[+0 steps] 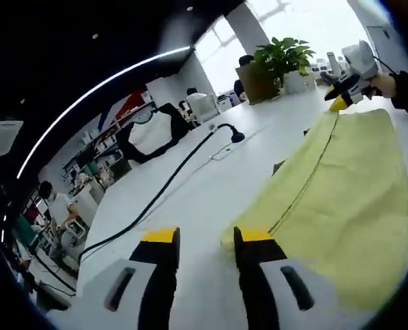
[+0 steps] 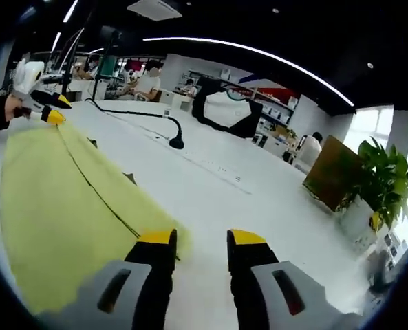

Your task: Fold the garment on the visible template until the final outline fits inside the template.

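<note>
A pale yellow garment (image 1: 348, 199) lies flat on the white table (image 1: 190, 199), with a dark line running along its length. My left gripper (image 1: 207, 240) is open, and its right jaw sits at the garment's near corner. At the far corner, a hand holds my right gripper (image 1: 338, 100) with its yellow tips at the cloth edge. In the right gripper view, the garment (image 2: 59, 199) spreads to the left. My right gripper (image 2: 201, 240) is open beside the cloth's near corner. The left gripper (image 2: 52, 110) is at the far corner. Small dark template marks (image 2: 130, 177) show on the table beside the cloth.
A black cable ending in a small black base (image 1: 237, 136) (image 2: 177, 143) crosses the table beyond the garment. A potted plant (image 1: 283, 58) (image 2: 379, 179) and a brown box (image 2: 334, 172) stand at the table's end. People sit at desks in the background.
</note>
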### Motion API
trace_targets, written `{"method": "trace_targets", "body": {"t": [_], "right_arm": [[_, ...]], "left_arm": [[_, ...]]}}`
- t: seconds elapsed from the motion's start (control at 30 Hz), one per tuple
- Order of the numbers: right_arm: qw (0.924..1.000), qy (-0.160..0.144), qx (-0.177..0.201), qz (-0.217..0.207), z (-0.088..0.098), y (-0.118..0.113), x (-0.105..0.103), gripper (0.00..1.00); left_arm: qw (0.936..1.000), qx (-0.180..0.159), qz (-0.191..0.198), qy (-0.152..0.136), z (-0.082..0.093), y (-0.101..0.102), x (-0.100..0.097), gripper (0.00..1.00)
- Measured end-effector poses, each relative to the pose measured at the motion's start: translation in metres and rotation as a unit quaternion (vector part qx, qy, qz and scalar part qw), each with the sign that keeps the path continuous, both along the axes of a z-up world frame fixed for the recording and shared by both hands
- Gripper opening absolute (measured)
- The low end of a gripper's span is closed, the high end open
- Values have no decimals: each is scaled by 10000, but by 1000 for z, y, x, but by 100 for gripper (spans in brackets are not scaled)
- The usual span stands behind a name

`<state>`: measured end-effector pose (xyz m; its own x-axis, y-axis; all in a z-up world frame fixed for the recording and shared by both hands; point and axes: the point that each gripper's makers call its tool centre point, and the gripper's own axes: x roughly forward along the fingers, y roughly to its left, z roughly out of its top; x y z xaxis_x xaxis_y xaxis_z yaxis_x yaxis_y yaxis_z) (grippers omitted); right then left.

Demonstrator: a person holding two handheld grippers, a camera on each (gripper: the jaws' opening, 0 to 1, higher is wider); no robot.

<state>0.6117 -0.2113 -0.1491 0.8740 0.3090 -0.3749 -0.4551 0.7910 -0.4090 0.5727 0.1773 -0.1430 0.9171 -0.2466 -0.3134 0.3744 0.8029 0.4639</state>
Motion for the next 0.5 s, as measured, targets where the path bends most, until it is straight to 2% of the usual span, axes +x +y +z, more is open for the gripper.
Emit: {"method": "trace_targets", "body": {"t": [0.1,0.13,0.2,0.23,0.3,0.33,0.37,0.4,0.43,0.5], "right_arm": [[9984,-250,-104,490,13,5,-6,45],[9977,-285,-158,592,15,6,-7,50],[9931,-312,-478,1021,14,14,-15,57],[9873,-365,-755,1353,13,21,-21,61],[9767,-306,-1215,1743,8,28,-27,68],[9746,-251,-1296,1810,5,29,-28,72],[9719,-146,-1373,1908,1,34,-32,74],[9687,-129,-1482,1987,-1,36,-34,75],[9632,-78,-1634,2132,-4,40,-36,74],[9609,27,-1728,2162,-9,42,-36,70]], "left_arm": [[9981,277,-533,-129,9,-9,-6,60],[9971,373,-646,-149,10,-12,-8,63],[9927,591,-1035,-172,8,-20,-14,69],[9906,678,-1184,-143,6,-23,-18,70],[9861,1053,-1282,-84,2,-23,-22,70],[9832,1208,-1362,-87,1,-25,-24,69],[9775,1272,-1677,-122,0,-35,-28,66],[9729,1306,-1903,-142,-1,-42,-32,57],[9693,1389,-2024,-138,-3,-45,-34,53],[9674,1590,-1971,-28,-10,-45,-31,53]]}}
